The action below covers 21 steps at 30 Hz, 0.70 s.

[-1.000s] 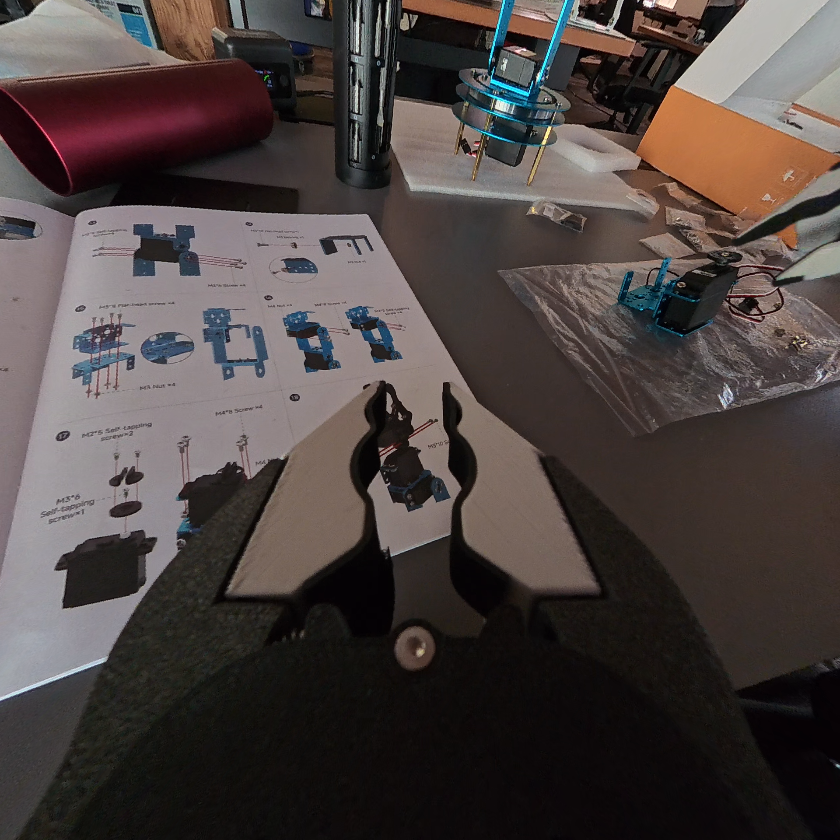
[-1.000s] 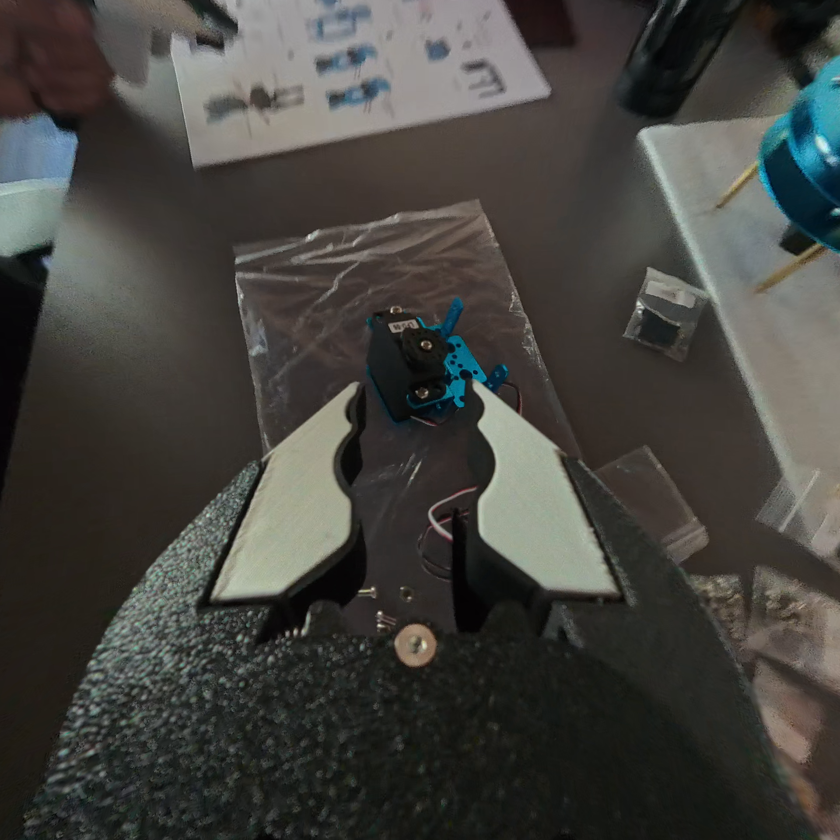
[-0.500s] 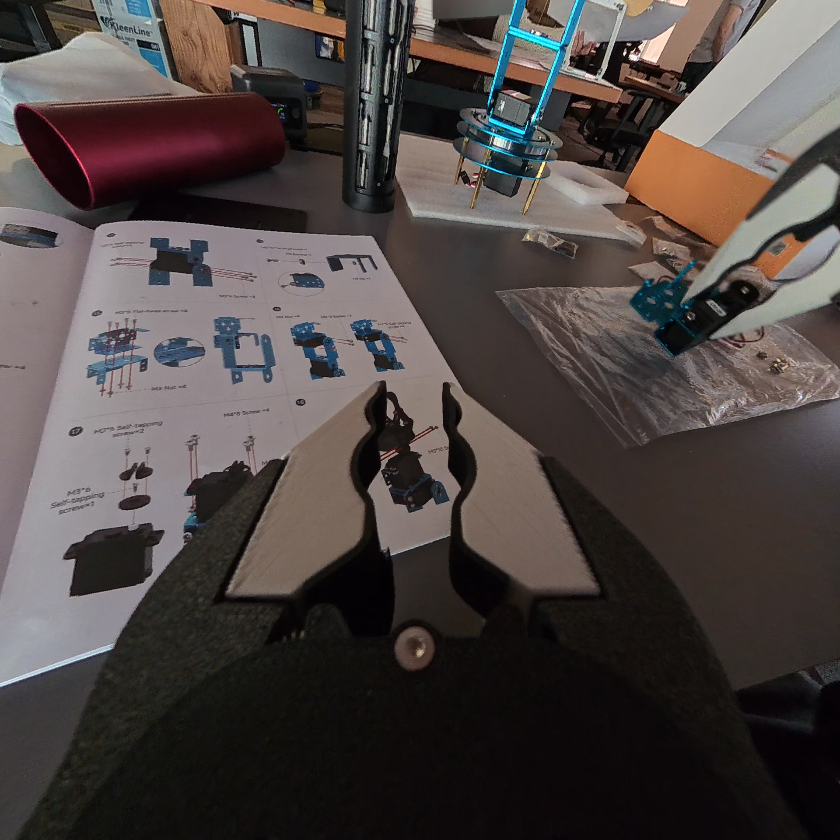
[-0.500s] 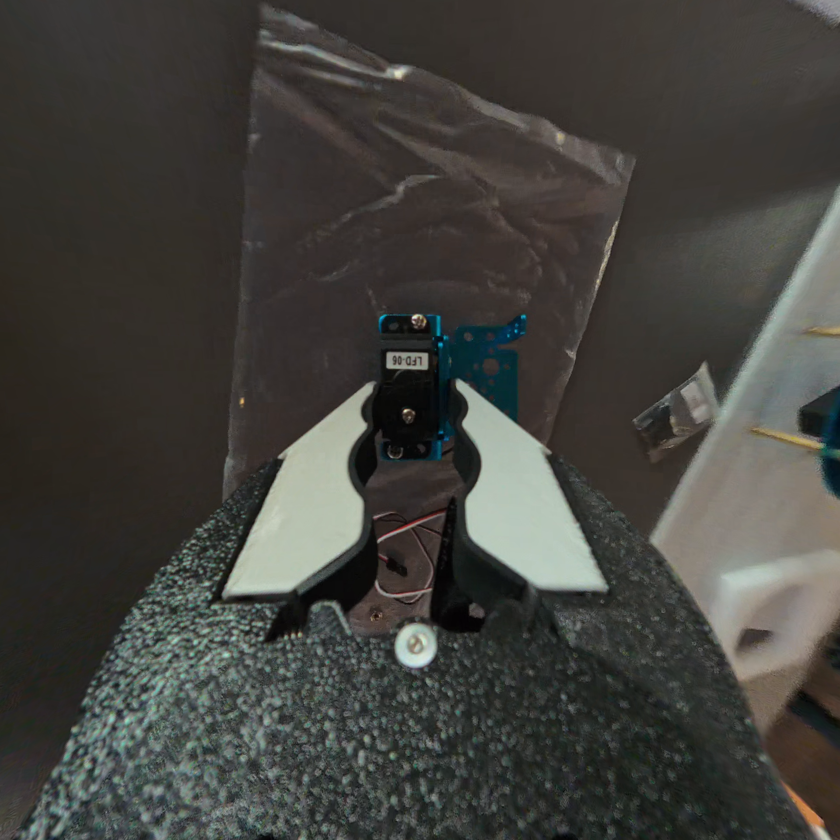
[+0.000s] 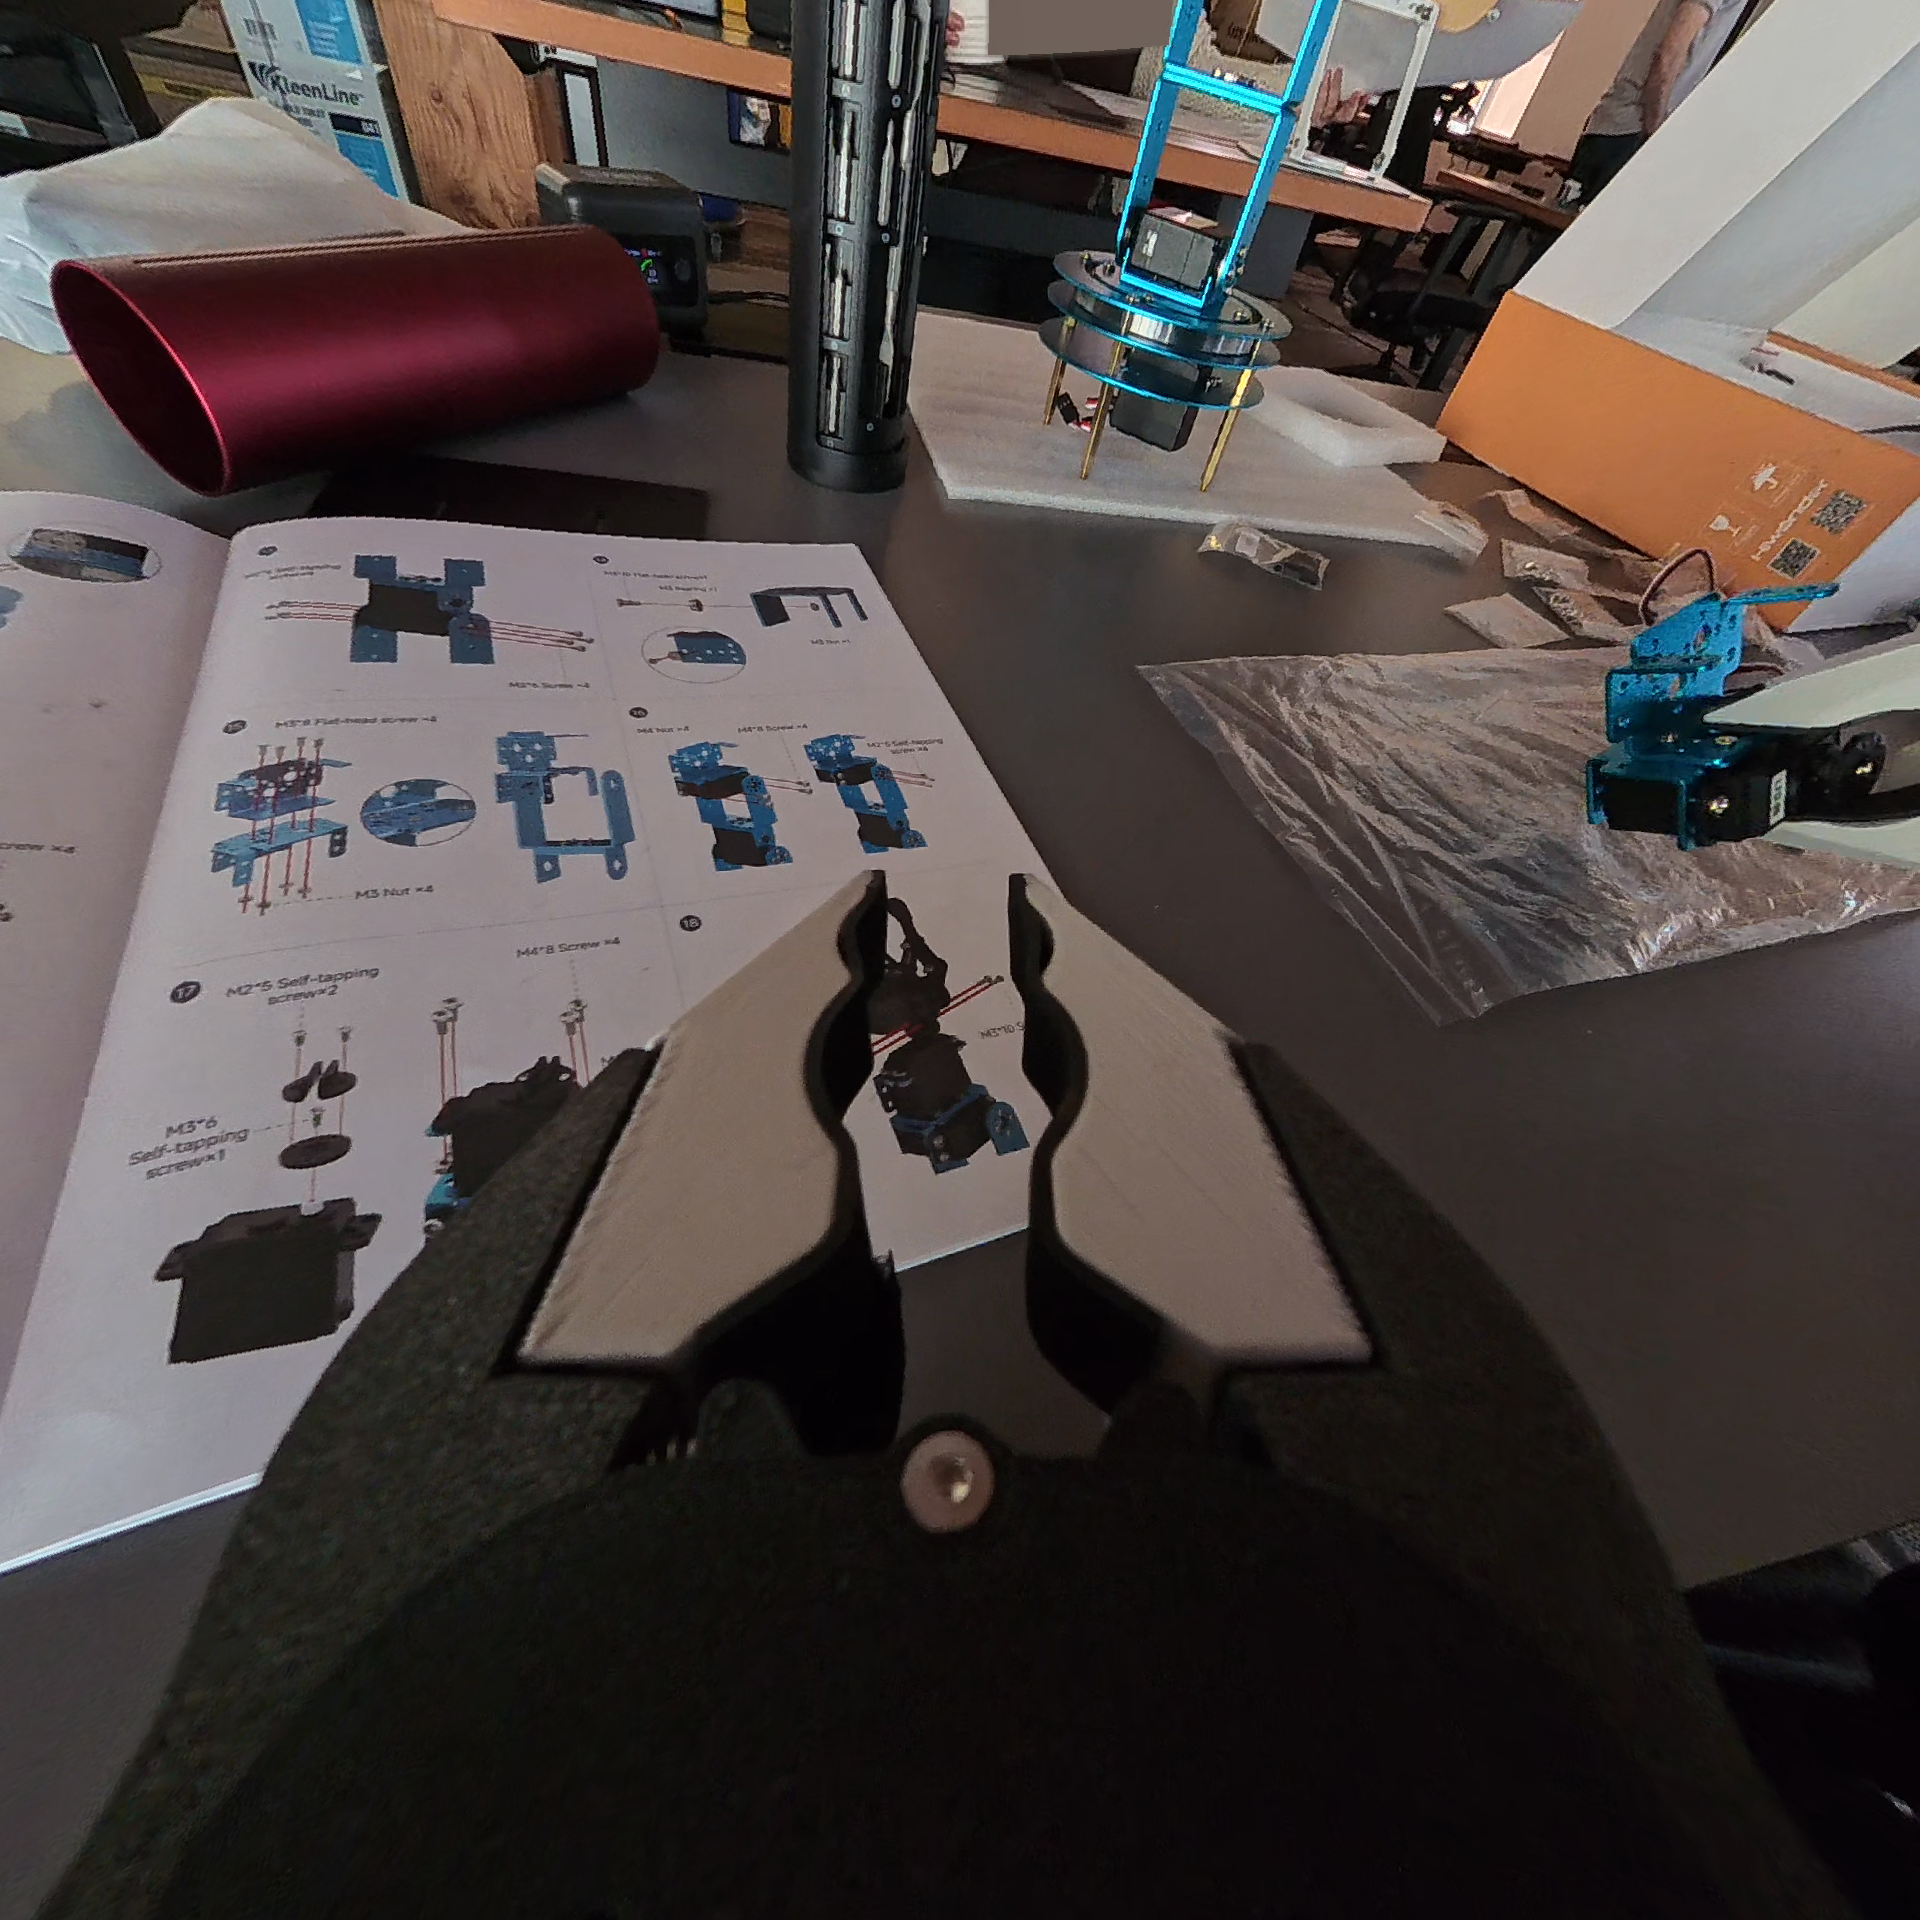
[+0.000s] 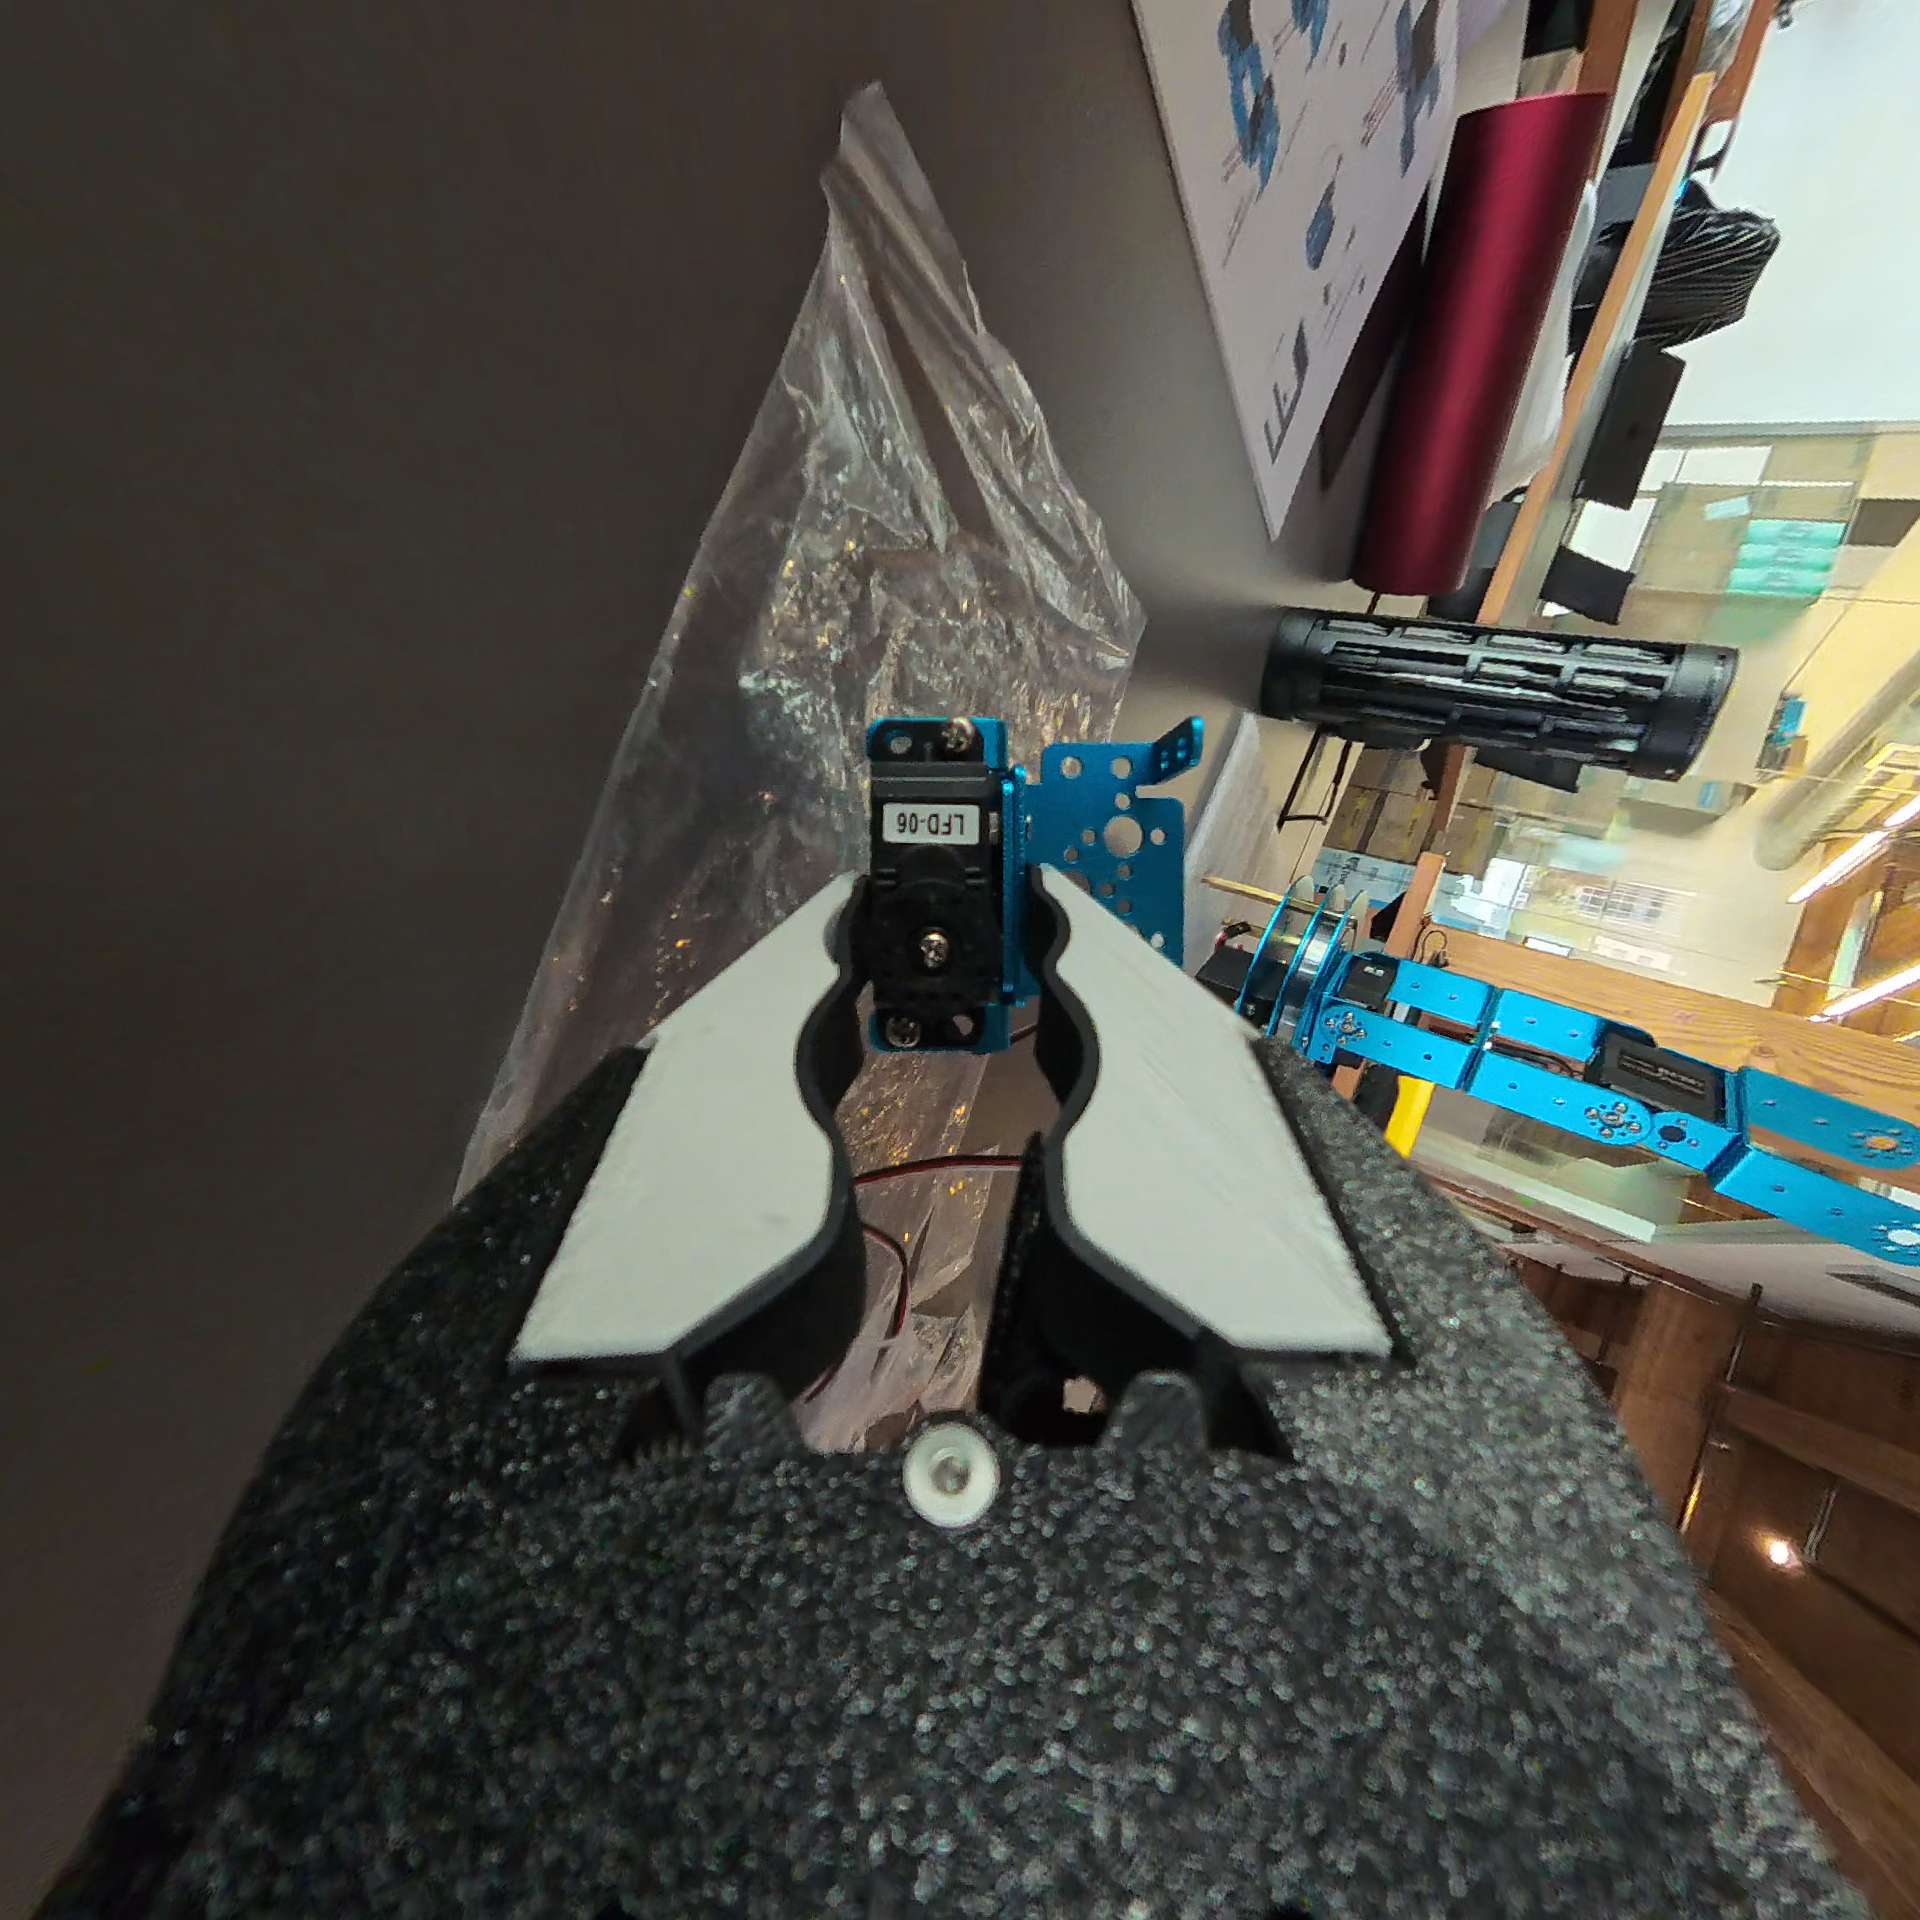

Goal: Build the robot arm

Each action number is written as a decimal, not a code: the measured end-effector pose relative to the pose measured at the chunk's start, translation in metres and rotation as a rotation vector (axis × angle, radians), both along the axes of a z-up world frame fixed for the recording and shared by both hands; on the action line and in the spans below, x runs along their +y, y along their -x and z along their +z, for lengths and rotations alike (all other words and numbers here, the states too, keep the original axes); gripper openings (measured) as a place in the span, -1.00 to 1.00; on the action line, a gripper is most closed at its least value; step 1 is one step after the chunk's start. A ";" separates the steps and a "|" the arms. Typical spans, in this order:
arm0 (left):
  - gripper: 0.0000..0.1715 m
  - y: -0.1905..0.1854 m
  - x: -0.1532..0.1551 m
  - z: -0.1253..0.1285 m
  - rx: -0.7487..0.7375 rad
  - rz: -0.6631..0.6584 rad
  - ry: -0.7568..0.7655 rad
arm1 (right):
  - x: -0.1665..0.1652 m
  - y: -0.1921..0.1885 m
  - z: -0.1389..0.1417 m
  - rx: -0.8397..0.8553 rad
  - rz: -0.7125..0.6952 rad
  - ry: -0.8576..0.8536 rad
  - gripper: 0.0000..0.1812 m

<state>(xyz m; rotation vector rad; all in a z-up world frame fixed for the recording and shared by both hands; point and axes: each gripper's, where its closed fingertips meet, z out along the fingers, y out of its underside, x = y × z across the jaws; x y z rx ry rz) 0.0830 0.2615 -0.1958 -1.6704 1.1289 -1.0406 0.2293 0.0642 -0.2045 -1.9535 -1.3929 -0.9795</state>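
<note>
Black servo in blue bracket (image 6: 940, 899) sits clamped between the right gripper (image 6: 945, 914) fingertips, held clear above the clear plastic bag (image 6: 831, 582) on the dark table (image 6: 312, 520); red wire trails from it down toward the bag. Looks rigid, compact, fairly light; the plastic case and metal bracket faces are smooth so could slip, and the thin perforated bracket plate sticking out sideways looks bendable, so the body flanks are the better hold, as gripped now. Right gripper is rolled sideways, fingers closed on the servo body. Left gripper (image 5: 945, 894) hovers low over the open instruction booklet (image 5: 468, 831), jaws slightly apart, holding nothing. Behind: red tube (image 5: 353, 343), black cylinder (image 5: 862, 239), blue arm assembly (image 5: 1164, 312) on white foam.
</note>
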 end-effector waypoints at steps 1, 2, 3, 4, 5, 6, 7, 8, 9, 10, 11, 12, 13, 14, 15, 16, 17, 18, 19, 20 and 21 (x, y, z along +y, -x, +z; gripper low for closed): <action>-0.74 0.000 0.000 0.000 0.000 0.001 0.002 | 0.001 -0.001 0.001 0.004 0.006 -0.011 -0.69; -0.74 0.000 0.000 0.000 0.000 0.001 0.004 | 0.002 -0.001 0.001 0.028 0.010 -0.015 -0.69; -0.74 0.000 0.000 0.000 0.000 0.001 0.005 | 0.003 -0.001 0.000 0.082 0.009 -0.012 -0.69; -0.74 0.000 0.000 0.000 0.001 0.001 0.006 | 0.005 0.000 0.000 0.164 0.013 -0.012 -0.69; -0.74 0.000 0.000 0.000 0.001 0.001 0.007 | 0.007 0.002 0.002 0.269 0.021 -0.021 -0.69; -0.74 0.000 0.000 0.000 0.002 0.001 0.009 | 0.010 0.005 0.006 0.393 0.031 -0.024 -0.69; -0.74 0.000 0.000 -0.001 0.003 -0.001 0.010 | 0.012 0.005 0.010 0.518 0.030 -0.023 -0.69; -0.74 0.000 0.000 -0.001 0.004 -0.003 0.012 | 0.013 0.004 0.014 0.637 0.018 -0.020 -0.70; -0.74 0.000 0.000 0.000 0.002 -0.004 0.013 | 0.014 0.003 0.016 0.753 0.003 -0.004 -0.70; -0.74 0.000 0.000 0.000 0.000 -0.005 0.015 | 0.013 0.003 0.016 0.862 -0.020 0.036 -0.69; -0.74 0.000 0.000 0.000 -0.002 -0.005 0.018 | 0.011 0.002 0.015 0.947 -0.052 0.075 -0.70; -0.74 0.000 0.000 0.000 -0.003 -0.004 0.019 | 0.009 -0.001 0.015 1.003 -0.077 0.097 -0.69; -0.74 0.000 0.001 0.000 -0.004 -0.002 0.020 | 0.007 -0.003 0.013 1.039 -0.101 0.122 -0.69; -0.74 0.000 0.001 0.000 -0.005 0.002 0.019 | 0.005 -0.006 0.014 1.058 -0.124 0.124 -0.69; -0.74 0.000 0.002 0.000 -0.006 0.005 0.019 | 0.005 -0.009 0.015 1.068 -0.141 0.105 -0.69; -0.74 0.000 0.002 0.001 -0.007 0.008 0.020 | 0.004 -0.011 0.016 1.074 -0.157 0.100 -0.69; -0.74 0.000 0.002 0.001 -0.008 0.009 0.020 | 0.003 -0.011 0.016 1.081 -0.161 0.099 -0.69; -0.74 0.000 0.002 0.001 -0.008 0.008 0.019 | 0.002 -0.010 0.017 1.083 -0.160 0.093 -0.69; -0.74 0.000 0.002 0.001 -0.006 0.006 0.017 | 0.002 -0.010 0.017 1.078 -0.159 0.087 -0.69; -0.74 0.000 0.001 0.000 -0.005 0.004 0.015 | 0.002 -0.009 0.016 1.071 -0.161 0.092 -0.69; -0.74 0.000 0.001 0.000 -0.003 0.003 0.013 | 0.001 -0.007 0.012 1.059 -0.167 0.106 -0.69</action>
